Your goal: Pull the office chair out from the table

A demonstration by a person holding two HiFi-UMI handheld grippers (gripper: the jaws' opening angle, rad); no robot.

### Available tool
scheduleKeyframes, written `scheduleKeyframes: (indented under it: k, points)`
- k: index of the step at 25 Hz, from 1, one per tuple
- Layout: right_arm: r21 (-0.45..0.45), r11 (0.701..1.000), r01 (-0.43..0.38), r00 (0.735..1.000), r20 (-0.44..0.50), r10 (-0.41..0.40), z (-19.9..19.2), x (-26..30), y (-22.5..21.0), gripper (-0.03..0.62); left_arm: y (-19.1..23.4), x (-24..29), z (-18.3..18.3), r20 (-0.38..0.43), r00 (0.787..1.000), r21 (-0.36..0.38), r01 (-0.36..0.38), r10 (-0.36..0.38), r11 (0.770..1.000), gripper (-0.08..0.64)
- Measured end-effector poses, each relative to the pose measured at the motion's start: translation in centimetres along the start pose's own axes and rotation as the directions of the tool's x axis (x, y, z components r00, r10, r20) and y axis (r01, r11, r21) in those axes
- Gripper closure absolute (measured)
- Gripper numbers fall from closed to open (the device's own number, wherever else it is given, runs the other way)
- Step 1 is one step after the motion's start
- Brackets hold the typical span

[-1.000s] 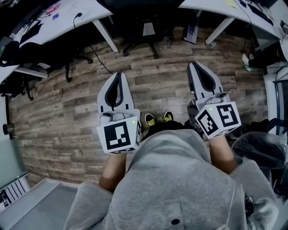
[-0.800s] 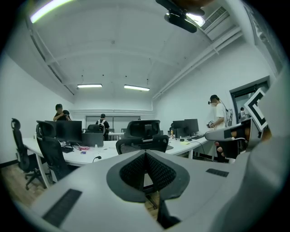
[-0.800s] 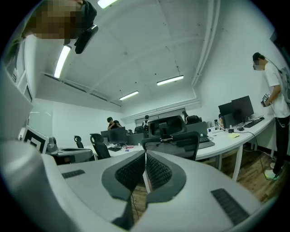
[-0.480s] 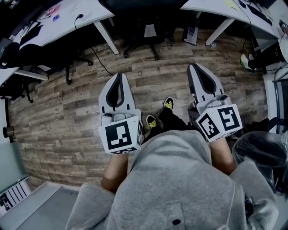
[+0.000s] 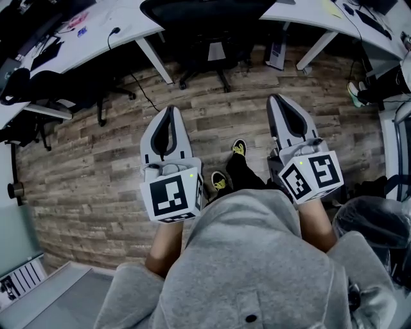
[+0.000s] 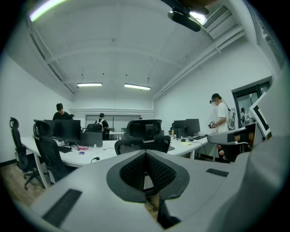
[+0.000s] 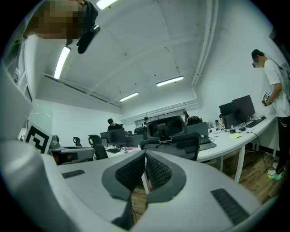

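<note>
Showing the office chair (image 5: 207, 19) tucked in at the counter (image 5: 96, 35) ahead, well apart from the left gripper (image 5: 169, 115) and right gripper (image 5: 279, 103), jaws clenched on nothing; probably heavy yet free-rolling, best taken by its stiff backrest rim.

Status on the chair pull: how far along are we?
Done: nothing yet. The office chair sits tucked in at the table. In hand: the approach. The left gripper and right gripper are both shut and empty, aimed at the chair with open floor between. Left: reach the chair, open the fingers, grip it and pull it out.
</note>
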State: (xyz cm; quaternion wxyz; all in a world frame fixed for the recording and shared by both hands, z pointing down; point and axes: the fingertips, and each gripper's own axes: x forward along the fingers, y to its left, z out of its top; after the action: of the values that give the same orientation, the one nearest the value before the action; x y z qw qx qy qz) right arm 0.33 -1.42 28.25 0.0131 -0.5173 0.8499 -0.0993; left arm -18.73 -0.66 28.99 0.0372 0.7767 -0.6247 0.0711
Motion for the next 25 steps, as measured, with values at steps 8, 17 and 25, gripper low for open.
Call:
scheduleKeyframes:
  k: [8,17,25]
  points:
    - [-0.001,1.0,-0.006,1.0,-0.015,0.006,0.1,3.2,-2.9,0.563,-0.7,4.2,1.3,0.024,1.0,-0.006,0.006,-0.006,1.0,0.549]
    - [-0.042,0.998,-0.036,0.999,-0.022,0.035,0.9,7.6,-6.8,0.563,-0.8,10.3,1.4,0.015,0.999,0.049,-0.034,0.034,0.998,0.549]
    - [-0.008,0.998,-0.057,0.998,0.002,0.057,2.2,10.2,-10.2,0.563,-2.3,14.2,2.1,-0.006,0.999,0.081,-0.04,0.04,0.996,0.549]
